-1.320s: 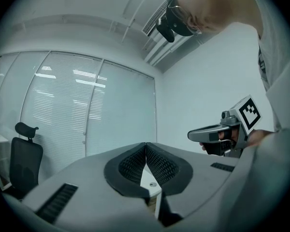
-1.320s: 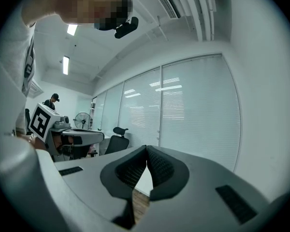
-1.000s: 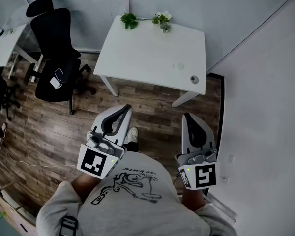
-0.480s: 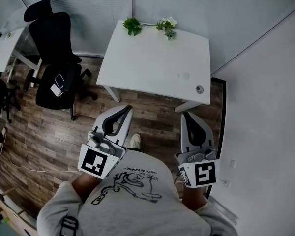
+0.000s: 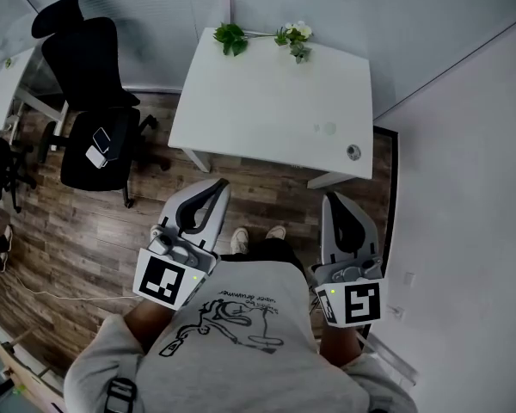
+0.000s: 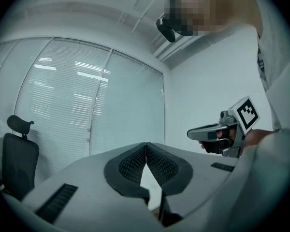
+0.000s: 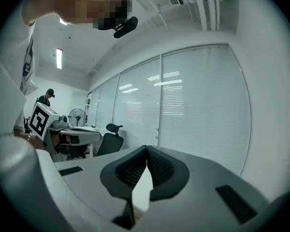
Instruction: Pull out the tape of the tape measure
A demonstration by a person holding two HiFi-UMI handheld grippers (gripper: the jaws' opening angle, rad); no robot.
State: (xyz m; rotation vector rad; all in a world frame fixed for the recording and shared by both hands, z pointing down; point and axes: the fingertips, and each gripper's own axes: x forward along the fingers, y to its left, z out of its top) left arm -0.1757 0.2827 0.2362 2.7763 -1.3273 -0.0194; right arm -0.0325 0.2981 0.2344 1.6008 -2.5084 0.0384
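Note:
A small round grey object [image 5: 353, 151], which looks like the tape measure, lies near the right front corner of the white table [image 5: 258, 101] in the head view. No tape shows outside it. My left gripper [image 5: 219, 182] and right gripper [image 5: 329, 198] are held close to my body, above the wooden floor and short of the table. Both are shut with nothing between the pads. The left gripper [image 6: 146, 144] points at the blinds in its own view. Its camera also catches the right gripper's side [image 6: 222, 129]. The right gripper [image 7: 146, 147] also faces the blinds.
A black office chair [image 5: 86, 101] with small items on its seat stands left of the table. Green plants [image 5: 230, 36] lie along the table's far edge. A white wall [image 5: 464, 188] runs close on the right. A second desk [image 5: 0, 84] sits at far left.
The table has shifted slightly in the head view and my shoes now show below its front edge. Both grippers stay shut and hold the same place by my body.

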